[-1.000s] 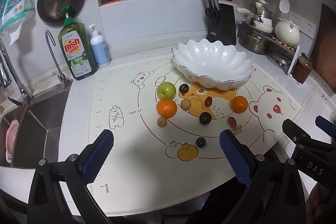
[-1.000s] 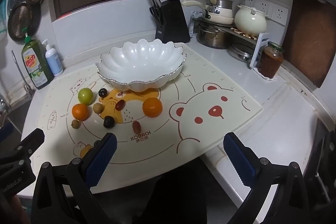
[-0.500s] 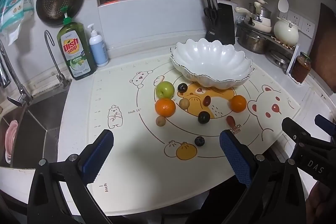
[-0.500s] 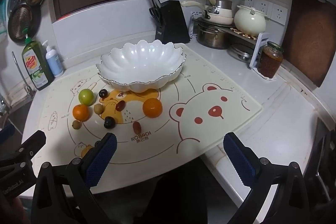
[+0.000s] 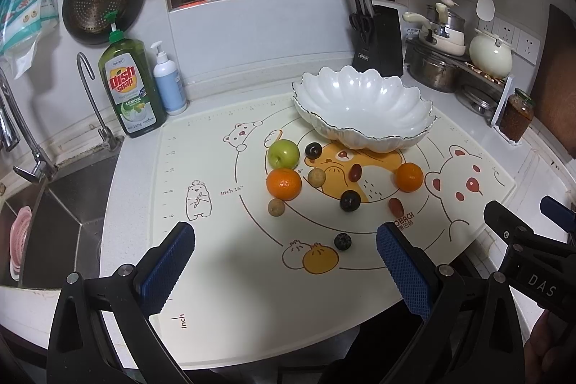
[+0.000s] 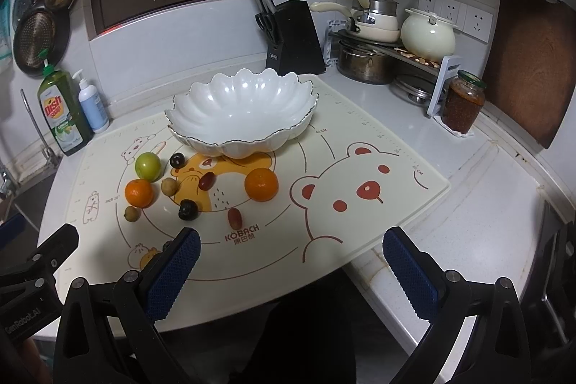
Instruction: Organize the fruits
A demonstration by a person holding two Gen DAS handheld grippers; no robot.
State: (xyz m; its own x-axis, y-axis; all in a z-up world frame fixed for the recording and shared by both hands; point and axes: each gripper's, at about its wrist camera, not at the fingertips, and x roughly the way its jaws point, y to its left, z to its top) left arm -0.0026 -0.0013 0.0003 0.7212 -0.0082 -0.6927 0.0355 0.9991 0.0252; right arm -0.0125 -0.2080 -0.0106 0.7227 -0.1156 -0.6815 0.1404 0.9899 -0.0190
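Observation:
A white scalloped bowl [image 5: 363,112] stands empty at the back of the printed mat [image 5: 230,240]; it also shows in the right wrist view [image 6: 241,112]. In front of it lie a green apple [image 5: 283,153], two oranges [image 5: 283,184] [image 5: 408,177], two brown longans [image 5: 316,177], dark plums [image 5: 350,200], red dates [image 5: 395,207] and a dark berry [image 5: 342,241]. My left gripper [image 5: 284,261] is open and empty, near the mat's front edge. My right gripper [image 6: 291,270] is open and empty, over the mat's front right.
A sink [image 5: 54,222] with a tap lies left. Dish soap [image 5: 129,85] and a pump bottle [image 5: 167,80] stand at the back left. A knife block [image 6: 293,38], pots on a rack [image 6: 378,42] and a jar [image 6: 462,103] stand at the back right.
Both views have shifted only slightly; the fruits and bowl have not moved. Both grippers stay open.

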